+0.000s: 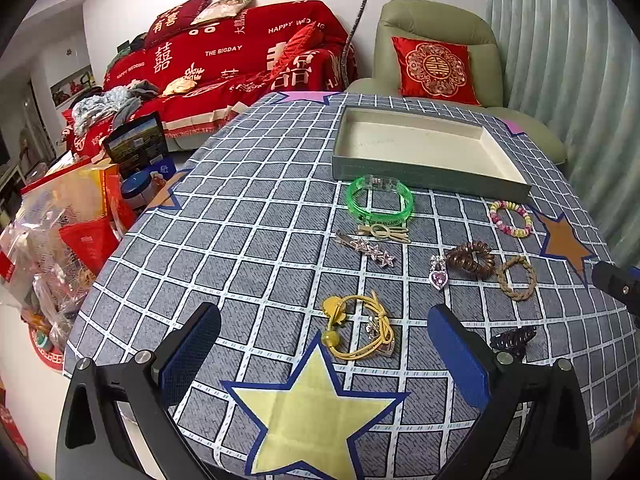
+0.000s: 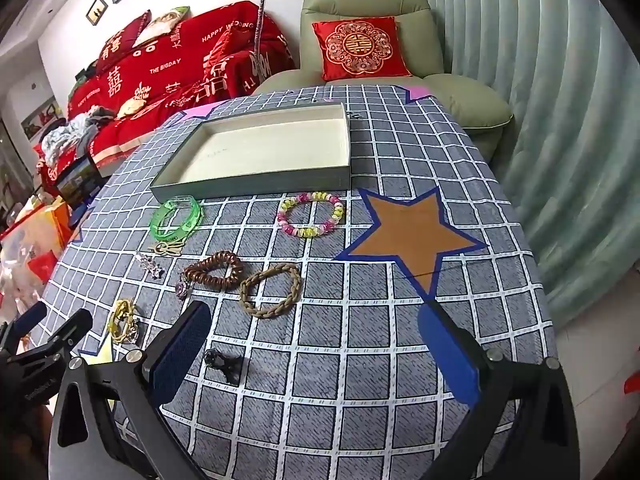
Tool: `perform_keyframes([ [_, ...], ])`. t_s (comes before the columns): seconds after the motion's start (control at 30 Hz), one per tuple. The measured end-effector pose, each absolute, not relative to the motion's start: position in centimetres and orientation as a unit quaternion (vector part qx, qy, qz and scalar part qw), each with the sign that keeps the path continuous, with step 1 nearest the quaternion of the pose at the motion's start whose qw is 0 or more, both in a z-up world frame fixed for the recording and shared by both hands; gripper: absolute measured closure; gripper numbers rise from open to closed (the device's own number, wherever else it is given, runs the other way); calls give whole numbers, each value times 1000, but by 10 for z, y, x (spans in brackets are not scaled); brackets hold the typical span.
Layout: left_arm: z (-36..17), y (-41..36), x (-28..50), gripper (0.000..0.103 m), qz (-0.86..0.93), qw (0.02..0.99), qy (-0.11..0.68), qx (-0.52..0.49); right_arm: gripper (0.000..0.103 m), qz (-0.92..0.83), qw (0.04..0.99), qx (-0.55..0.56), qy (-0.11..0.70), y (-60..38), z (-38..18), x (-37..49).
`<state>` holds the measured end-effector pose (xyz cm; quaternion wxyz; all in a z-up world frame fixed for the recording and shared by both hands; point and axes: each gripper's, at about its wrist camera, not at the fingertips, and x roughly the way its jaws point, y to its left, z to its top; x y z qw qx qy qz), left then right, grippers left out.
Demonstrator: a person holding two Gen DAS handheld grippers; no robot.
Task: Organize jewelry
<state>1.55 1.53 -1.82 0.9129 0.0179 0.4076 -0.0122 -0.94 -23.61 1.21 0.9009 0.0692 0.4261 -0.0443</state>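
Note:
An empty grey-green box tray [image 1: 424, 178] [image 2: 256, 188] with a cream inside stands at the far side of the checked tablecloth. In front of it lie a green bangle [image 1: 379, 199] [image 2: 176, 220], a beaded bracelet [image 1: 511, 218] [image 2: 311, 214], a star hair clip [image 1: 366, 249], a brown spiral hair tie [image 1: 470, 259] [image 2: 214, 270], a braided tan tie [image 1: 516, 277] [image 2: 270, 290], a purple pendant [image 1: 438, 273], a yellow hair tie [image 1: 360, 328] [image 2: 122, 320] and a dark claw clip [image 1: 512, 340] [image 2: 224, 362]. My left gripper [image 1: 324, 352] is open, the yellow tie between its fingers. My right gripper [image 2: 314, 350] is open and empty.
A red-covered sofa [image 1: 224, 64] and a green armchair [image 1: 436, 56] with a red cushion stand behind the table. Bags and boxes [image 1: 68, 216] crowd the floor at the left. A curtain [image 2: 540, 120] hangs at the right. The table edge runs close below both grippers.

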Motion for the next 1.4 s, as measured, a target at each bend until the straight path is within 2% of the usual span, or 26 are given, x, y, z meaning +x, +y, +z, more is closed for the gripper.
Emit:
perform_keyframes([
  [1.4,-19,10,21,0,-14,912,410,18,0,-45,901,68,425,-236,16,-5],
])
